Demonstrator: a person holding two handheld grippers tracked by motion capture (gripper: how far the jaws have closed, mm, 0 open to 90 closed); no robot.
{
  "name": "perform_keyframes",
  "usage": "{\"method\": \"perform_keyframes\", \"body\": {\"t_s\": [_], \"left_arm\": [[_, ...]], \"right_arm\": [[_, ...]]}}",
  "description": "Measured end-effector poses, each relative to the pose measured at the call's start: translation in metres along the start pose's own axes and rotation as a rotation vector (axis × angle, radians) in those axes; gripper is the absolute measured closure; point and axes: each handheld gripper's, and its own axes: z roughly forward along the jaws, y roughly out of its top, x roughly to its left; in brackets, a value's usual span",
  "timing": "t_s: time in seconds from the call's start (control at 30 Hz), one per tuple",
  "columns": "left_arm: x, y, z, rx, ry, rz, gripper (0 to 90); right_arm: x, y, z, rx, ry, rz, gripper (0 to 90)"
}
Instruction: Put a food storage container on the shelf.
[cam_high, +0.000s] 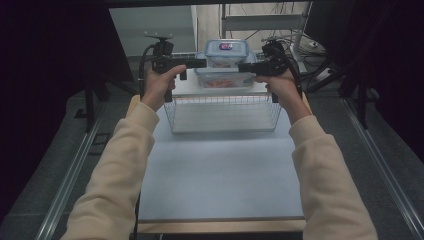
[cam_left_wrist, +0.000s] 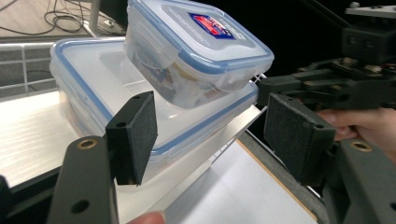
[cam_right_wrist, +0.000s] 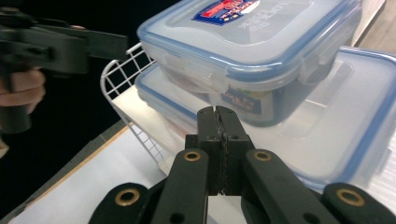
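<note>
A small clear box with a blue-rimmed lid (cam_high: 226, 51) (cam_left_wrist: 196, 51) (cam_right_wrist: 247, 42) is stacked on a larger, flatter box of the same kind (cam_high: 222, 79) (cam_left_wrist: 93, 88) (cam_right_wrist: 336, 121), which shows orange contents. Both rest on the white top of a wire rack (cam_high: 222, 112). My left gripper (cam_high: 197, 63) (cam_left_wrist: 217, 135) is level at the boxes' left side, jaws open, its pads clear of the large box's corner. My right gripper (cam_high: 242, 67) (cam_right_wrist: 219, 126) is level at their right side, jaws shut with nothing between them, just short of the boxes.
The rack stands at the far end of a pale table (cam_high: 220, 170). Its white top (cam_left_wrist: 28, 135) has bare room beside the boxes. Metal rails run along both table sides. Cables and a shelf frame (cam_high: 280, 22) lie behind the rack. Dark curtains flank the scene.
</note>
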Motion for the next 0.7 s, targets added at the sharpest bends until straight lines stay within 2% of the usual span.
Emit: {"method": "perform_keyframes", "body": {"t_s": [0.17,0.3,0.43,0.7], "left_arm": [[0.0,0.0,-0.001,0.002,-0.001,0.008,34.0],[0.001,-0.001,-0.002,-0.004,-0.006,-0.003,33.8],[0.003,-0.003,-0.003,0.006,-0.003,0.002,33.8],[0.002,-0.011,-0.01,0.005,0.0,0.0,33.7]], "right_arm": [[-0.005,0.002,0.005,-0.015,-0.013,0.02,89.5],[-0.008,0.003,0.007,-0.019,-0.022,0.028,89.5],[-0.008,0.002,0.007,-0.024,-0.01,0.035,89.5],[-0.001,-0.002,-0.006,-0.036,0.008,0.014,89.4]]}}
